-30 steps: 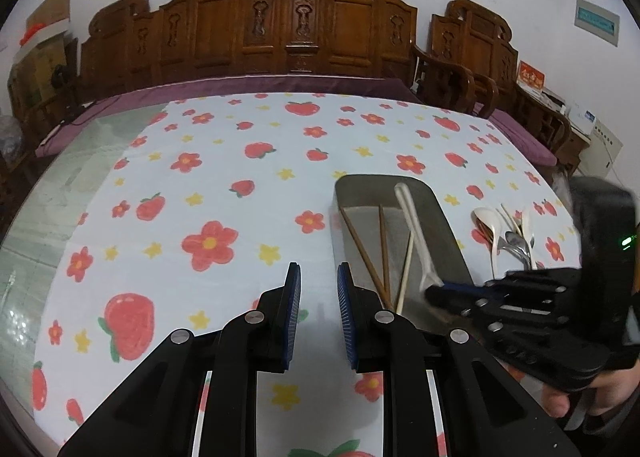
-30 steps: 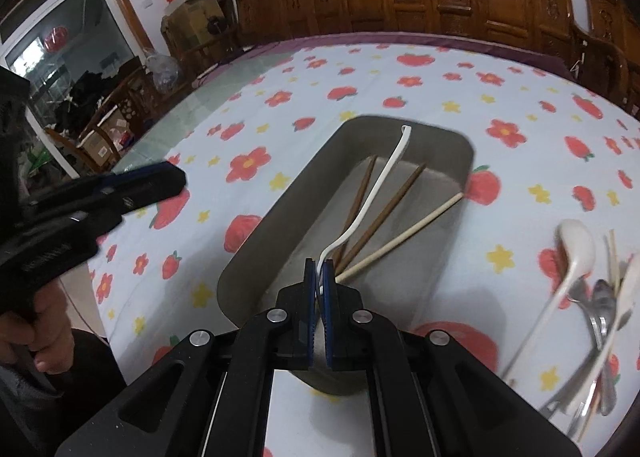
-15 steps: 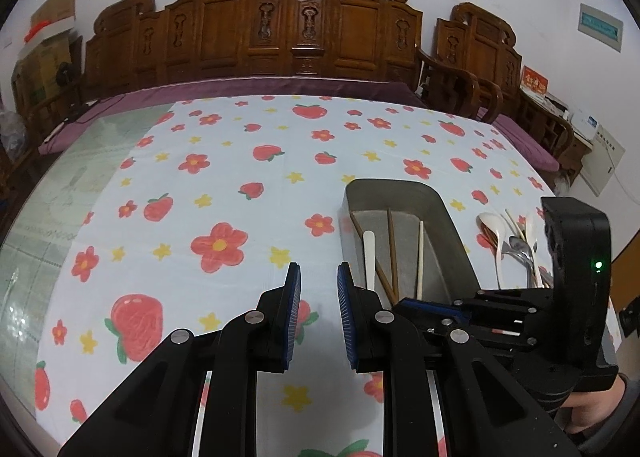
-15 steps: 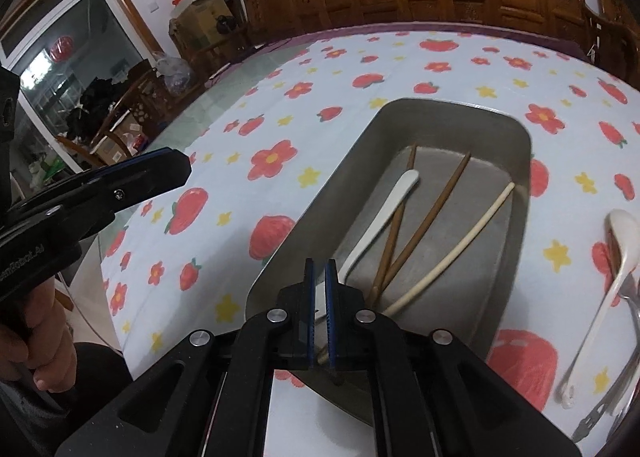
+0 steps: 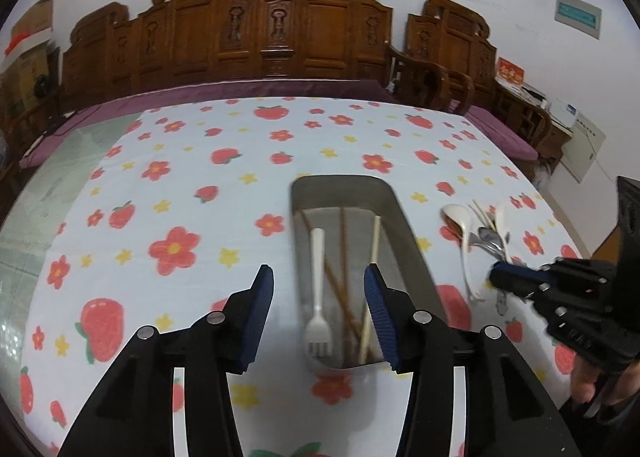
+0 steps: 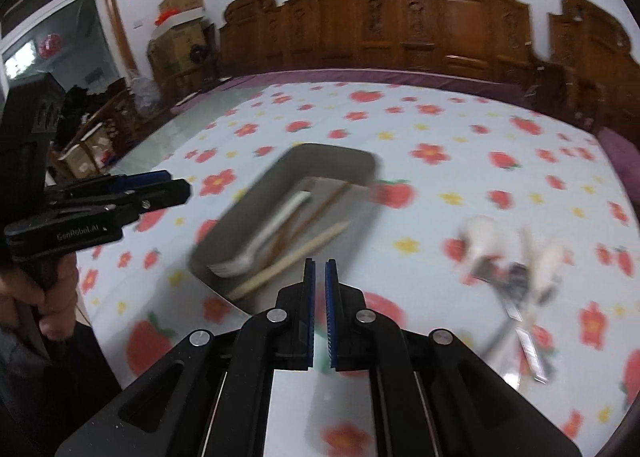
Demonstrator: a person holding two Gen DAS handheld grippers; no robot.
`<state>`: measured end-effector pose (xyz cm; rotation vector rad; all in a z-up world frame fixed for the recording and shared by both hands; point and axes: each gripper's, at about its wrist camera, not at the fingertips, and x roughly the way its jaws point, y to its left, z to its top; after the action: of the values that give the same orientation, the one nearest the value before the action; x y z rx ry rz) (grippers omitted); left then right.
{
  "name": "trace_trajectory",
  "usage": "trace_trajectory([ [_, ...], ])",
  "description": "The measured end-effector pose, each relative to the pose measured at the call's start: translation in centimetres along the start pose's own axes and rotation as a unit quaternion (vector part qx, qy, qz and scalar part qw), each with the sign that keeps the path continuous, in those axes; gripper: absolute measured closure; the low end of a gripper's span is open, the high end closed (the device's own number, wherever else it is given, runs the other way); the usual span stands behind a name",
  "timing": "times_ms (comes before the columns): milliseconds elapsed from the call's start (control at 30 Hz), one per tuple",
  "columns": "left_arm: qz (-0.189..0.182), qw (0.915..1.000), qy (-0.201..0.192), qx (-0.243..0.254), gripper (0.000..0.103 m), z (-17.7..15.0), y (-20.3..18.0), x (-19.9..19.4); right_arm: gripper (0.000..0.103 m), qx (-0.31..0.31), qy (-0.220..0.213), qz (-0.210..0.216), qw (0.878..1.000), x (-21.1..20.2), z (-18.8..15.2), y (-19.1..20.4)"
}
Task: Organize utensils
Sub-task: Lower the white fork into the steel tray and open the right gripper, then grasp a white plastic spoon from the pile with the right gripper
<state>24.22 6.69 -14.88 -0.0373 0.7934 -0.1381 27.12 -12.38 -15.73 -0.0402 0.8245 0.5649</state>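
Blue-padded jaws of the left gripper point(image 5: 319, 303) are standing apart with nothing pressed between them; they have just been opening, and through the gap the grey tray point(image 5: 404, 225) is showing beyond, not touched. The right gripper point(image 6: 319, 311) is sitting clenched, its pads almost meeting, and nothing is showing between them.

Inside the tray a white plastic fork point(image 5: 318, 297) is lying lengthwise with its tines at the near end, and beside it two brown chopsticks point(image 5: 342, 257) are crossing each other, with a pale chopstick point(image 5: 372, 277) lying along the side nearer the right gripper. All four are resting wholly within the tray walls.

Judging by this, the sorting is looking partly done. To the right of the tray, well apart from it on the strawberry tablecloth point(image 5: 172, 217), a loose pile of utensils point(image 5: 486, 231) is waiting: a white spoon point(image 5: 460, 229), some metal pieces and what seem to be more pale sticks, though the tangle is too small and blurred to count. The right gripper is hanging nearer that pile than the tray, so the next pick is probably coming from there, and the remaining pieces are likely going into the tray one by one.
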Motion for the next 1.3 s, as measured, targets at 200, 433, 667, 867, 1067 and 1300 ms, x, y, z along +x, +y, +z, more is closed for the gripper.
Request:
trace_trajectory([
  [200, -0.017, 0.9997, 0.000, 0.017, 0.045, -0.5, -2.8, 0.4, 0.081, 0.001, -0.005, -0.081, 0.997, -2.9, -2.5, -5.0],
  [433, -0.027, 0.9989, -0.007, 0.038, 0.028, -1.3, -5.7, 0.8, 0.081, 0.048, 0.005, -0.118, 0.992, -2.0, -5.0, -9.8],
  [667, -0.034, 0.9980, -0.019, 0.049, 0.022, -1.9, -7.7, 0.7, 0.081, 0.086, 0.030, -0.110, 0.990, 0.6, -6.0, -12.1],
  [867, -0.042, 0.9971, -0.021, 0.059, 0.022, -2.3, -9.0, 0.8, 0.081, 0.113, 0.035, -0.098, 0.988, 1.9, -5.7, -12.9],
  [1067, -0.046, 0.9962, -0.022, 0.070, 0.022, -2.7, -10.1, 0.8, 0.077, 0.137, 0.037, -0.088, 0.986, 2.5, -5.7, -13.4],
  [1300, -0.041, 0.9959, -0.025, 0.076, 0.022, -2.9, -10.9, 0.8, 0.082, 0.158, 0.039, -0.079, 0.984, 2.4, -5.7, -13.9],
])
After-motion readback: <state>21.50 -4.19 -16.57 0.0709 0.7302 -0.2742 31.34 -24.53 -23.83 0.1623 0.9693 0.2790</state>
